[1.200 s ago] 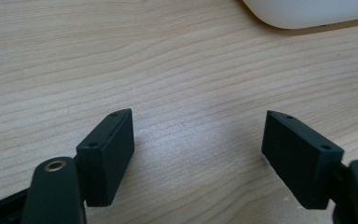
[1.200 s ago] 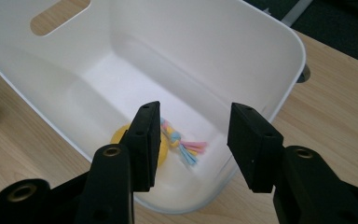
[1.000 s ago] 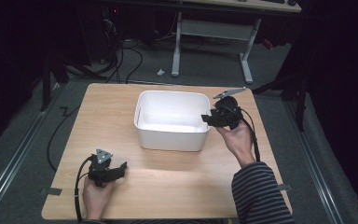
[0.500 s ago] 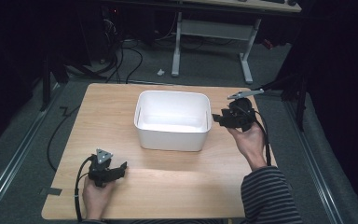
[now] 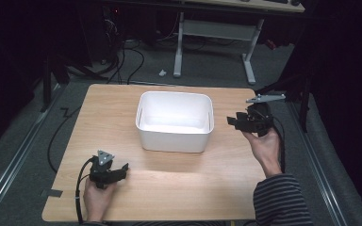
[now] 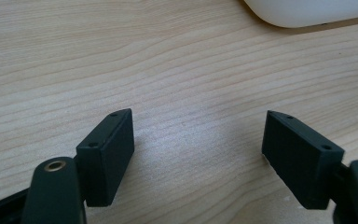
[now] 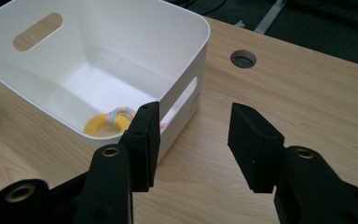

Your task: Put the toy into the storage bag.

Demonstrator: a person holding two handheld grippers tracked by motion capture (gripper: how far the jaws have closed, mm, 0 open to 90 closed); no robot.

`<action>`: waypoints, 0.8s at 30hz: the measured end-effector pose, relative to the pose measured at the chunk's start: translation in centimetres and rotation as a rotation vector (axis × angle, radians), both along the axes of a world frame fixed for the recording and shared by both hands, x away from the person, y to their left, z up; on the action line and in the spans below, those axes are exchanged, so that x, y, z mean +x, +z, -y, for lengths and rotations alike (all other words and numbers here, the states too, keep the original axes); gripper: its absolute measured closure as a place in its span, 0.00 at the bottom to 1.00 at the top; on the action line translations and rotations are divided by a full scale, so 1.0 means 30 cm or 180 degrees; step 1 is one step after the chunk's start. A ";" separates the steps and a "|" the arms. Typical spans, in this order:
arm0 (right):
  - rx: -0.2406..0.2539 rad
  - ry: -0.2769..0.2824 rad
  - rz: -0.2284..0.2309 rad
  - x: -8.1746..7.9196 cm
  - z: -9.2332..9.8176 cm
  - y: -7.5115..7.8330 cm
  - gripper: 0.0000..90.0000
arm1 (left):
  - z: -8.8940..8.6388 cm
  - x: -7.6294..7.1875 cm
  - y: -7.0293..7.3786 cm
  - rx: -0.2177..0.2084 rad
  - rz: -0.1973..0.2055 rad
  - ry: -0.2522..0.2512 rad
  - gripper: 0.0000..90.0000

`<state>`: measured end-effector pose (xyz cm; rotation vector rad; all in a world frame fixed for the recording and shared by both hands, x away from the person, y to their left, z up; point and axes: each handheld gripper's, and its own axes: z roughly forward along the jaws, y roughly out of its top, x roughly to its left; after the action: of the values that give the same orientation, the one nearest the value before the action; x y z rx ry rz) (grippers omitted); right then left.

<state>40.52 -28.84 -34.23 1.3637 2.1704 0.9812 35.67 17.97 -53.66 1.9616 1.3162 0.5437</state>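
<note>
One white bin (image 5: 175,121) is seen mid-surface (image 5: 179,183), holding what seems one yellow ring (image 7: 103,123). Two grippers, left (image 5: 118,170) and right (image 5: 233,122), are held with fingers spread, empty.

A light wooden table (image 5: 184,188) stands on a grey floor (image 5: 23,136). The room around it is very dark. Behind the table is a desk with white metal legs (image 5: 249,61). Black cables (image 5: 122,61) lie on the floor near it. A small white scrap (image 5: 161,73) lies there too. The table top has a round hole (image 7: 243,59) near its far edge.
</note>
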 end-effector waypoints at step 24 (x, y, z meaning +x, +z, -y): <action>0.0042 -0.0124 0.0054 -0.122 0.112 -0.037 0.60 | 0.000 0.000 0.000 0.0003 -0.0001 -0.0002 0.28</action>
<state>36.87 -32.19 -35.35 1.3933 2.1207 0.9909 35.67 17.96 -53.66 1.9631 1.3156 0.5438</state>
